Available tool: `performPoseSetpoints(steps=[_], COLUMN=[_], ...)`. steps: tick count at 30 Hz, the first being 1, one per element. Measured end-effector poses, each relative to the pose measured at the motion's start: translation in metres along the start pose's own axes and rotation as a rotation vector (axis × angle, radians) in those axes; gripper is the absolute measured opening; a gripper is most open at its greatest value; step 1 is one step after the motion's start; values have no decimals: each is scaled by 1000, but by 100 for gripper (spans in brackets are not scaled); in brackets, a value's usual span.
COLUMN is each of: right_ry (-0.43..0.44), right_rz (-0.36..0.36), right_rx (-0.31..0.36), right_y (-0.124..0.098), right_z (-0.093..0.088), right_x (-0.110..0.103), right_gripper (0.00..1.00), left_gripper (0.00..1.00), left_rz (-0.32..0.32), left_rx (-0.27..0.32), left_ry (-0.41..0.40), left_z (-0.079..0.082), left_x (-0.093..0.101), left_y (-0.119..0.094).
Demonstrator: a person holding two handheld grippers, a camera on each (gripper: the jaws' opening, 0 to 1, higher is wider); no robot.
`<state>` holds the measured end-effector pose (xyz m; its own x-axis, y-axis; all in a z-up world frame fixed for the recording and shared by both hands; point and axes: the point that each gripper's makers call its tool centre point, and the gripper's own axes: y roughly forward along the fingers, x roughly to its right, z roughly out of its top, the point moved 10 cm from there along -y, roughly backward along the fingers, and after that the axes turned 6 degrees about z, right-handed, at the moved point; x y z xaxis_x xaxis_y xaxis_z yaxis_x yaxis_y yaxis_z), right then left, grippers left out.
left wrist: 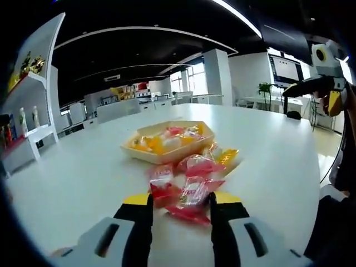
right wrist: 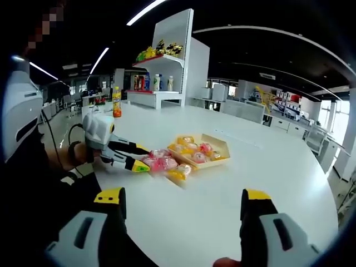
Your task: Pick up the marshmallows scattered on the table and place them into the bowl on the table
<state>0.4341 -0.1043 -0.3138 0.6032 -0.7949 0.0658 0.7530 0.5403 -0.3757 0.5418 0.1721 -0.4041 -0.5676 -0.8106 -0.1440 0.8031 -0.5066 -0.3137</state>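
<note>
Left gripper low over the white table, jaws apart, with red-wrapped marshmallows lying between the yellow tips. Whether the jaws already touch the wrappers: cannot tell. More packets just ahead of those tips, 1 red and 1 orange, close against the near wall of the bowl. Bowl itself straight ahead of the left gripper, a shallow tan tray with angled corners, holding yellow, orange and pink packets. No print readable on any wrapper; too small and blurred.

Right gripper raised above bare table, jaws wide apart, nothing between them. Seen from there, the left gripper ahead and to the left, yellow tips at the red packets, a hand behind it. Bowl ahead of the right gripper, well apart from it, just beyond the loose packets.

Further off, past the left gripper in the right gripper view, a bottle with orange drink and a label, writing not readable. White shelf behind it with yellow goods on top and bottles below, labels also not readable. In the left gripper view, the right gripper high at the right, a monitor behind it, screen text too small to read.
</note>
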Motion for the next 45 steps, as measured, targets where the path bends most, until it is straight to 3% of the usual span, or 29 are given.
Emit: performPoseSetpoints(steps=[2, 19, 22, 36, 45], right_ry=[3, -14, -18, -7, -10], right_rz=[0, -11, -28, -40, -43], right_rx=[2, -1, -2, 7, 9], right_y=[0, -4, -6, -14, -17], right_z=[0, 5, 7, -2, -2], right_x=[0, -1, 0, 3, 1], right_gripper=[81, 81, 81, 81, 81], left_gripper=[32, 21, 18, 15, 15], left_rz=[-1, -37, -66, -79, -96], left_rx=[12, 20, 32, 37, 74], left_ry=[7, 54, 112, 104, 123], left_z=[0, -2, -1, 1, 8], left_x=[5, 15, 18, 20, 23], left_y=[-3, -3, -4, -5, -10])
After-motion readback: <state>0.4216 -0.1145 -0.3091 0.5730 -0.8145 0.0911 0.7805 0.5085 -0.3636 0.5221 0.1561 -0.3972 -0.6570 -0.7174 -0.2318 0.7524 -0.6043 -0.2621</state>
